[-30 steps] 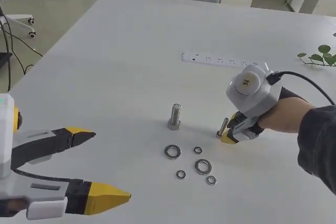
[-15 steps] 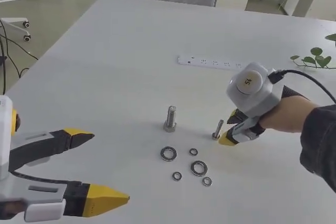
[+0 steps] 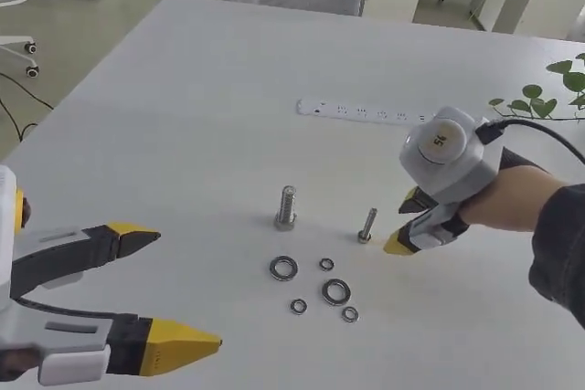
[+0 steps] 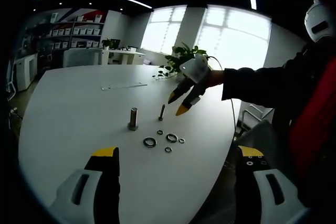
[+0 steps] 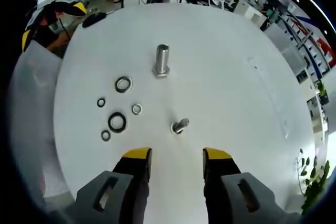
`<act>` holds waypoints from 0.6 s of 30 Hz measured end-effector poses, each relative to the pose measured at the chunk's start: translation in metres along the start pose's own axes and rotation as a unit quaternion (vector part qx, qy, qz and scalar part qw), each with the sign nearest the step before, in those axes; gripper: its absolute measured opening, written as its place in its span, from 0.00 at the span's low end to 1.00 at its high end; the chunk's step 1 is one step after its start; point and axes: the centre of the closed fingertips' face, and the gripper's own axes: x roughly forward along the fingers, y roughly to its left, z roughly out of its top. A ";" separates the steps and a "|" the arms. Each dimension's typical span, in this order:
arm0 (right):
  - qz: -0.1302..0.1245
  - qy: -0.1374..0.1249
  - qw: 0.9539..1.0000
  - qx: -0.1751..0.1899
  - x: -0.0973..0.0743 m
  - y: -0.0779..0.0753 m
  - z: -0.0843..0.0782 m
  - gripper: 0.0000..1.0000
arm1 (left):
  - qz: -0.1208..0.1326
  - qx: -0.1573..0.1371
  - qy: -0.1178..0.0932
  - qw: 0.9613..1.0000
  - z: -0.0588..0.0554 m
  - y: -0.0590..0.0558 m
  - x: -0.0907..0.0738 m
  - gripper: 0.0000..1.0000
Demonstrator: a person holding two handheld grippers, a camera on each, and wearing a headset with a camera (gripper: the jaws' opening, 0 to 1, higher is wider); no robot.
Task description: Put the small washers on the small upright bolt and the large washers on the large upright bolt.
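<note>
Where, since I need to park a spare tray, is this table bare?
Bare: the table between the power strip and the large bolt, and the stretch from that bolt left to the left gripper. Crowded: the five washers before both bolts, and the right gripper beside the small bolt.

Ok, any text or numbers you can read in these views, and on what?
"56", blurred so not certain: on a round patch atop the right gripper.
Power strip on the table: any markings are too small to read.
Nothing else legible.
</note>
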 end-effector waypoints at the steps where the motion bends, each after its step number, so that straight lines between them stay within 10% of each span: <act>1: 0.000 0.000 1.000 0.001 -0.001 0.001 -0.001 0.42 | 0.000 0.000 0.001 1.000 0.000 0.000 0.000 0.91; 18: 0.011 -0.009 1.000 0.004 -0.008 0.036 -0.006 0.43 | -0.007 0.005 -0.005 1.000 0.002 -0.004 0.001 0.91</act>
